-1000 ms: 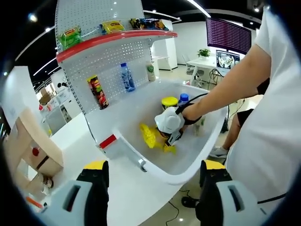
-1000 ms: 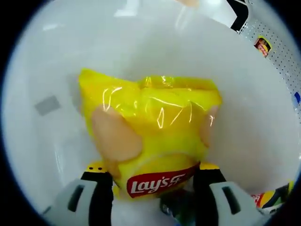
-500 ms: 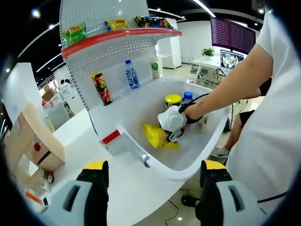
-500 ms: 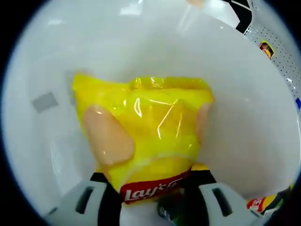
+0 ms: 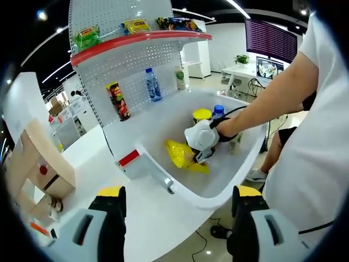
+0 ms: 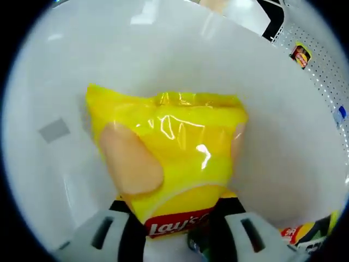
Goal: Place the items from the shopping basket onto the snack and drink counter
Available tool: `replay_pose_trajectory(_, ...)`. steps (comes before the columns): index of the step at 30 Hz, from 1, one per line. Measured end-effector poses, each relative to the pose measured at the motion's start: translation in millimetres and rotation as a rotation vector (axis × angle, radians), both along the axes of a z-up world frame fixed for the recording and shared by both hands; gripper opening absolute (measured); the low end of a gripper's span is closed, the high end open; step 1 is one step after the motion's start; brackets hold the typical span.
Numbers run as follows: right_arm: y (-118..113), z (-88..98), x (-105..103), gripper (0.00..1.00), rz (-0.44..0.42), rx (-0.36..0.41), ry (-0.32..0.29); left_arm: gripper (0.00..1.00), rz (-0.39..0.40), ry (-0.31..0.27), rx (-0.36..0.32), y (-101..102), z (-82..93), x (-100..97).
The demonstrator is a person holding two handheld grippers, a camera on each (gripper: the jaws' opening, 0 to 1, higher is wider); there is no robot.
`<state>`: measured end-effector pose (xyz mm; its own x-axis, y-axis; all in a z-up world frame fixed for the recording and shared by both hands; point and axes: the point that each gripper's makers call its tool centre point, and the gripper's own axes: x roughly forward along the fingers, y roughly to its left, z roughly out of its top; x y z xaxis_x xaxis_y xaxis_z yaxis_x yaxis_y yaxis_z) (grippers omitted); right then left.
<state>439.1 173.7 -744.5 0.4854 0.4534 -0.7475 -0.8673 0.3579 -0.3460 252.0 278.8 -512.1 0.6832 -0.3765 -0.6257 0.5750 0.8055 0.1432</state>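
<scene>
A yellow Lay's chip bag (image 6: pixel 174 153) lies inside the white basket (image 6: pixel 49 71). My right gripper (image 6: pixel 174 210) has its jaws closed in on the bag's near, labelled end. In the left gripper view the same bag (image 5: pixel 180 155) lies on the basket floor, and the right gripper (image 5: pixel 200 146) reaches down onto it, held by a person's hand. My left gripper (image 5: pixel 180 192) hovers before the basket's near rim (image 5: pixel 188 196), jaws wide apart with nothing between them. The snack counter's pegboard shelf (image 5: pixel 139 41) stands behind the basket.
A yellow-lidded can (image 5: pixel 201 115) and a blue-capped bottle (image 5: pixel 217 112) stand in the basket behind the bag. A tall snack can (image 5: pixel 117 101), a water bottle (image 5: pixel 152 84) and a cup (image 5: pixel 180 79) stand at the pegboard. Snack bags (image 5: pixel 136 26) line the top shelf. Another packet (image 6: pixel 311 232) lies at lower right.
The right gripper's jaws have drawn in against the chip bag's sides. The left view has shifted slightly; the left gripper stays open.
</scene>
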Motion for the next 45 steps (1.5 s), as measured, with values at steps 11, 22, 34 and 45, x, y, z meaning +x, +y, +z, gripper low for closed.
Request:
replay_pose_trajectory(11,1,28.2,-8,0.43,-0.074,0.110,0.012,0.82,0.010,-0.025,-0.031,-7,12.6,3.3)
replay_pose_trajectory(22,-3,59.0,-20,0.42,-0.090,0.170,-0.013,0.82,-0.009,-0.079,-0.037,-22,26.6,4.3)
replay_pose_trajectory(34,-8,92.6,-32,0.41,-0.132,0.271,-0.031,0.82,-0.004,-0.177,-0.079,-34,49.4,11.2)
replay_pose_trajectory(45,-16,136.0,-30,0.41,-0.171,0.348,-0.079,0.83,0.018,-0.271,-0.163,-46,75.9,23.0)
